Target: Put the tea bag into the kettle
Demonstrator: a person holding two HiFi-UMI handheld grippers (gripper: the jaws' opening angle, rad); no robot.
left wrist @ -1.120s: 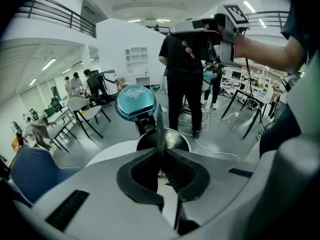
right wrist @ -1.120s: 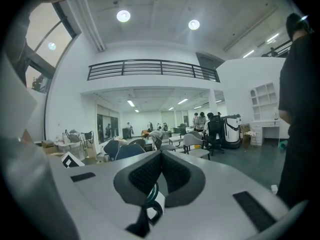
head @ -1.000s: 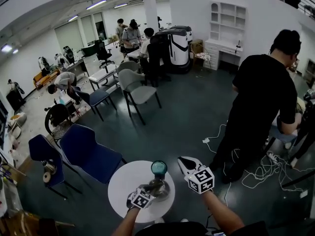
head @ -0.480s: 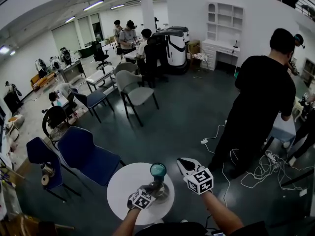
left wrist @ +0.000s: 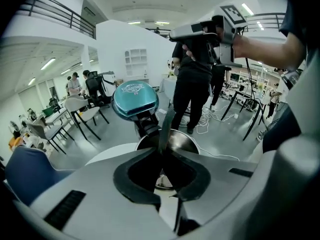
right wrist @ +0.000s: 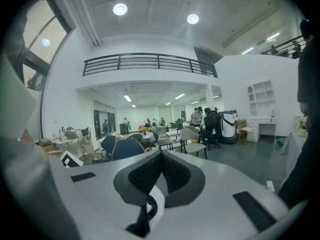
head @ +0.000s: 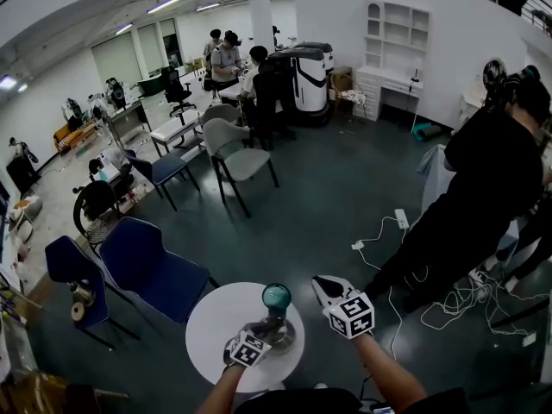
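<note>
Holding: left gripper (left wrist: pixel 162 151) pinches tea bag (left wrist: pixel 166 126) between nearly closed jaws
Tea bag: upright above open kettle (left wrist: pixel 186 142) mouth; teal lid (left wrist: pixel 135 100) tipped back
Right gripper (right wrist: pixel 161 154): 2 jaws together; empty; raised beside kettle

Steel kettle (head: pixel 278 329) with its lid open, and a tea bag (left wrist: pixel 165 128) held at its mouth.

We see the kettle standing upright on a round white table (head: pixel 216 319). Its teal lid (left wrist: pixel 135 100) is flipped up and back, leaving the shiny round mouth open. The tea bag is a thin dark strip, upright and slightly tilted. Its lower end is pinched between the closed jaws of the left gripper (left wrist: pixel 162 151), and it crosses the near rim of the kettle.
</note>
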